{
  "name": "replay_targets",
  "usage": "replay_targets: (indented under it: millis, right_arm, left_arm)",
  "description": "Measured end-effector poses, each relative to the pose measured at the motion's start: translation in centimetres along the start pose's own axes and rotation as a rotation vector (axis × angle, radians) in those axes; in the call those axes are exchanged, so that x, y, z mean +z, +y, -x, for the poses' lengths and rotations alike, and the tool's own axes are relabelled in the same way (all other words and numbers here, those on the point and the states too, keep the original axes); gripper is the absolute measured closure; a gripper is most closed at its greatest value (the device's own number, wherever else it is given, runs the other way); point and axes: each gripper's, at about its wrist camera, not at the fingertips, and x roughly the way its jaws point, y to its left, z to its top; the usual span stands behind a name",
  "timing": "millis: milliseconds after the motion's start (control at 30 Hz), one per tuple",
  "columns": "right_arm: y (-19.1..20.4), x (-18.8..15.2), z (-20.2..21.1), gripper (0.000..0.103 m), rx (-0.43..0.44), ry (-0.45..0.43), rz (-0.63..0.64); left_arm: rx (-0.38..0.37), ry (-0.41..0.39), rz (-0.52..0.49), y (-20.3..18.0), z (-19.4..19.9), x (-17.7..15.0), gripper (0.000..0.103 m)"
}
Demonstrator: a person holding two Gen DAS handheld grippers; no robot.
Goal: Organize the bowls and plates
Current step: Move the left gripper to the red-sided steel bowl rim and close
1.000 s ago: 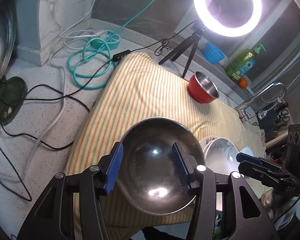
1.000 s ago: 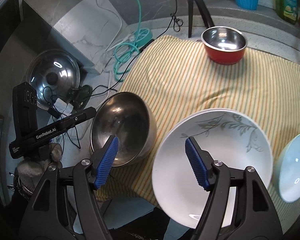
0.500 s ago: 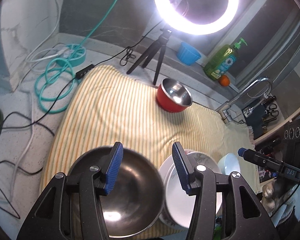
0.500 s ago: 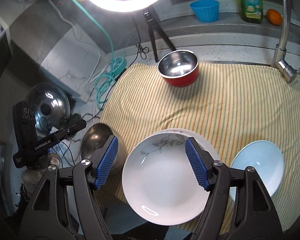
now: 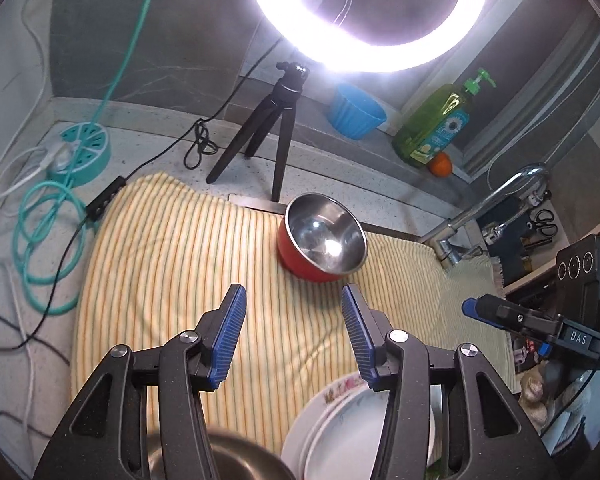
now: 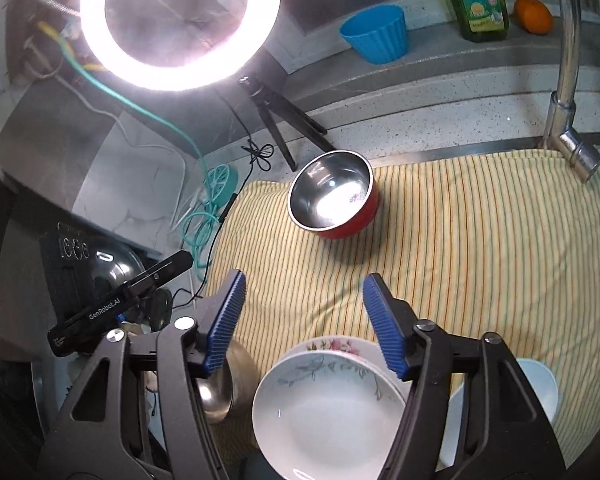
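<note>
Left wrist view. The left gripper [image 5: 290, 332] hangs over bare striped cloth [image 5: 172, 256], jaws spread, nothing between the pads. Its jaws have just been closing slightly. The red bowl [image 5: 322, 238] sits alone toward the back of the cloth, steel inside facing up, well apart from the other dishes. At the bottom edge a steel bowl [image 5: 220, 458] is partly hidden behind the gripper frame. Just beside it on the right lies a white dish [image 5: 340, 428] resting on a floral-rimmed plate [image 5: 342, 386]. The right gripper [image 5: 472, 308] enters at the far right, off the cloth.

Right wrist view. The right gripper [image 6: 304, 320] is likewise empty. Its jaws have just been closing but stand apart, with only cloth [image 6: 460, 240] between the pads. Below it the white dish [image 6: 328, 412] is nested on the floral plate [image 6: 332, 345]. The steel bowl [image 6: 236, 384] stands just left of that stack; whether it touches the stack cannot be told, since the finger covers the gap. A pale blue bowl [image 6: 540, 376] shows at the right behind the frame. The red bowl [image 6: 332, 194] stays at the far end.

Progress, as judged: one stack of two is formed. Three bowls remain single: steel, pale blue and red. Neither tool holds anything, so gathering those, the distant red one included, appears outstanding.
</note>
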Motion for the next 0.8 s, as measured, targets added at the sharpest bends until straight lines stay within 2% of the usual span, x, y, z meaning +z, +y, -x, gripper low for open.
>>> replay_targets:
  millis: [367, 400, 467, 533, 800]
  right_arm:
    - [-3.6, 3.4, -5.6, 0.051, -0.019, 0.036, -0.112]
    - [-3.8, 3.7, -6.1, 0.053, -0.023, 0.039, -0.114]
    - [-4.1, 4.0, -6.9, 0.064, -0.027, 0.052, -0.121]
    - [-4.5, 4.4, -7.6, 0.065, -0.027, 0.055, -0.132]
    - [-5.3, 5.3, -9.8, 0.066, -0.038, 0.065, -0.142]
  left_arm:
    - [0.002, 0.105, 0.0, 0.5, -7.0, 3.8, 0.063]
    - [0.002, 0.113, 0.0, 0.6, -7.6, 4.0, 0.063]
    - [-0.002, 0.129, 0.011, 0.9, -8.5, 4.6, 0.066]
    - [-0.005, 0.145, 0.016, 1.1, -9.4, 5.1, 0.07]
    - [-0.014, 0.181, 0.055, 1.9, -12.0, 6.4, 0.07]
